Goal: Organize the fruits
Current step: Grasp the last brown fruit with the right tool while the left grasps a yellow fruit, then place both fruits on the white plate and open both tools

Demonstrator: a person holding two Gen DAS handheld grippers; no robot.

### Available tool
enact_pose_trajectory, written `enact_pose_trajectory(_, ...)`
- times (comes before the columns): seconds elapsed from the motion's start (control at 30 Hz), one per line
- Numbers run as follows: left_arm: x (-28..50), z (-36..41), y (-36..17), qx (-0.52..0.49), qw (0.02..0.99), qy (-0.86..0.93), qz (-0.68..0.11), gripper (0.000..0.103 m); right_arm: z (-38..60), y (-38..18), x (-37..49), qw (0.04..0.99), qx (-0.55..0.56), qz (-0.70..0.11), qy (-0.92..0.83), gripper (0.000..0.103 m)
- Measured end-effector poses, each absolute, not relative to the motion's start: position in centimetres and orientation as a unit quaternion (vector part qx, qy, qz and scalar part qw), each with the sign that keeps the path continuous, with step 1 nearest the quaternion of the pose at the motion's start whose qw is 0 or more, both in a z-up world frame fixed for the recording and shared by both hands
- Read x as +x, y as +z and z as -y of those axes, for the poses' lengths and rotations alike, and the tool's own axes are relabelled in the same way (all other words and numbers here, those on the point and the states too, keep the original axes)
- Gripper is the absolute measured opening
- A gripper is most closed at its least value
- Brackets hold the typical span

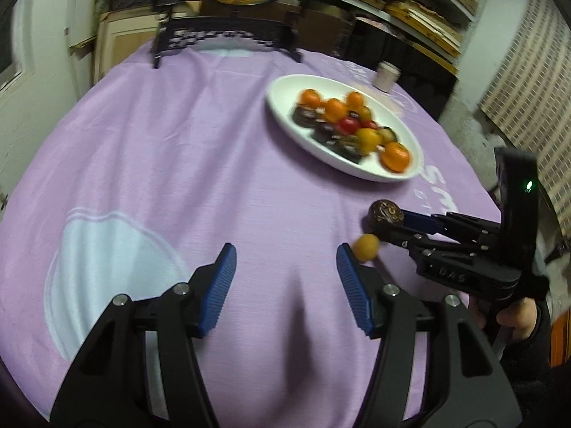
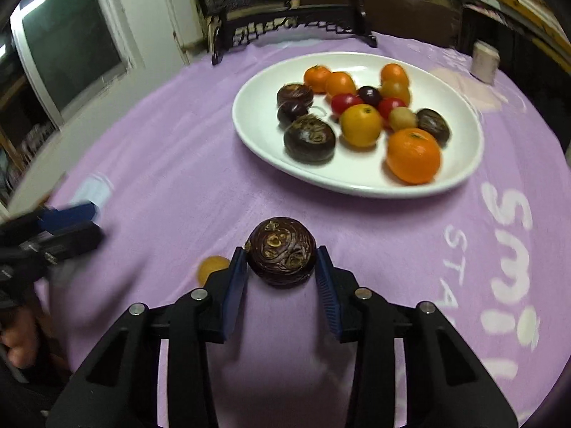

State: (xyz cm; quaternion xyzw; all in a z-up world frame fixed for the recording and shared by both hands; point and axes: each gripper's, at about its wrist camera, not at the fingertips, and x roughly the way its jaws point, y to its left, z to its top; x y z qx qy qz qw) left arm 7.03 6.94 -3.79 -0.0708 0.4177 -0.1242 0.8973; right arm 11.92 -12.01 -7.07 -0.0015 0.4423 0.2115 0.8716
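My right gripper (image 2: 281, 262) is shut on a dark brown water chestnut (image 2: 281, 251), held just above the purple cloth in front of the white plate (image 2: 357, 187). The same chestnut (image 1: 386, 214) and right gripper (image 1: 383, 222) show in the left wrist view. The plate (image 1: 285, 87) holds several oranges, red and yellow fruits and dark chestnuts. A small yellow fruit (image 1: 367, 247) lies on the cloth beside my left gripper's right finger; it also shows in the right wrist view (image 2: 213, 266). My left gripper (image 1: 285, 264) is open and empty over the cloth.
A round table under a purple cloth (image 1: 178, 142) with white print. A dark carved stand (image 1: 228, 35) with a round picture stands at the far edge. A small pale jar (image 1: 386, 75) sits behind the plate. Shelves and a wall lie beyond.
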Motion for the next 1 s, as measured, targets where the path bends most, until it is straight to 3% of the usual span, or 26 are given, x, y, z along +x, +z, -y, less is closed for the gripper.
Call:
enact_pose_trajectory(0.4, 9.1, 2.8, -6.3, 0.029, 0.877, -0.165, -0.45, 0.059, 18.6, -5.7, 7.1, 0.885, 0.047, -0.428, 0.176, 0.04)
enact_pose_trajectory(0.53, 10.5, 3.2, -7.7, 0.038, 0.87, -0.148, -0.468, 0.033, 19.6, -5.5, 6.3, 0.888, 0.059, -0.42, 0.177, 0.04)
enact_pose_trajectory(0.6, 10.3, 3.2, -7.7, 0.047, 0.874, -0.142, -0.463, 0.025, 19.9, -5.5, 6.1, 0.888, 0.064, -0.418, 0.18, 0.04)
enact_pose_trajectory(1.0, 8.8, 1.7, -4.7, 0.02, 0.886, -0.156, -0.436, 0.023, 18.9, -5.2, 6.4, 0.888, 0.055, -0.418, 0.184, 0.04)
